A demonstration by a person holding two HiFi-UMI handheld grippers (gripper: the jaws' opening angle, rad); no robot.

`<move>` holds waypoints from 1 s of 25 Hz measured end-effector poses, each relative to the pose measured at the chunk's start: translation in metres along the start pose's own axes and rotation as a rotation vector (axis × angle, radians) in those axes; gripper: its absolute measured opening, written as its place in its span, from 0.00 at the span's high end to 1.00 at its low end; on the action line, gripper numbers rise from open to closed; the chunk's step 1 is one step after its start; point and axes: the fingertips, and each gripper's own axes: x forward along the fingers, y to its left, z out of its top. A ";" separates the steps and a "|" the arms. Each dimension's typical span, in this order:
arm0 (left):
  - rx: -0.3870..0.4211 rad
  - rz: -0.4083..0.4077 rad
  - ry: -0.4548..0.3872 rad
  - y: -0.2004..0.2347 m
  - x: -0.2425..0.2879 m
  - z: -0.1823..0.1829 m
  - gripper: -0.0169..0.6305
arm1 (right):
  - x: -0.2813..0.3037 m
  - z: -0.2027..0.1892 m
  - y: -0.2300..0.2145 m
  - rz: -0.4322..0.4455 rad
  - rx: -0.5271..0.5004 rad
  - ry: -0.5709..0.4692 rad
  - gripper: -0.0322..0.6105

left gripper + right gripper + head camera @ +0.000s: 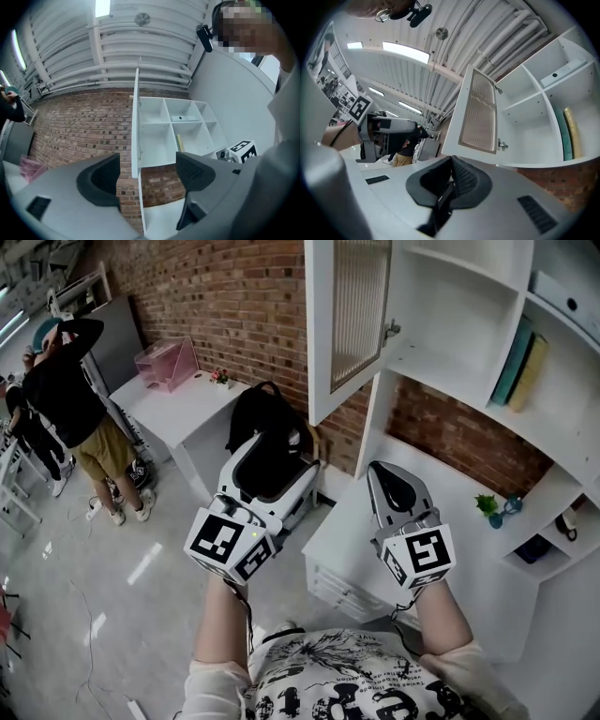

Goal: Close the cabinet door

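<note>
The white cabinet door (348,326) with its ribbed glass panel stands open, swung out from the wall cabinet (450,296) toward the brick wall. Both grippers are below the door and apart from it. My left gripper (278,450) is open and empty; in the left gripper view (147,176) the door (136,126) shows edge-on, straight ahead between the jaws. My right gripper (383,472) is shut on nothing, its pads (461,176) pressed together. In the right gripper view the door (478,112) hangs above it, hinges visible.
Books (520,364) stand on a cabinet shelf. Under the cabinet runs a white desk (441,521) with a small plant (487,505). A black backpack (267,413) and a pink box (167,362) lie to the left. A person (70,390) stands at far left.
</note>
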 end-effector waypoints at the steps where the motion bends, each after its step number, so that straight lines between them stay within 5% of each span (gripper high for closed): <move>1: 0.002 -0.029 -0.012 0.009 0.005 0.006 0.42 | 0.009 0.003 0.001 -0.011 -0.007 -0.005 0.93; 18: -0.024 -0.556 -0.266 0.118 0.089 0.145 0.42 | 0.113 0.069 0.006 -0.346 -0.145 -0.051 0.93; 25: -0.167 -0.713 -0.291 0.137 0.125 0.171 0.42 | 0.138 0.108 0.010 -0.440 -0.193 -0.044 0.93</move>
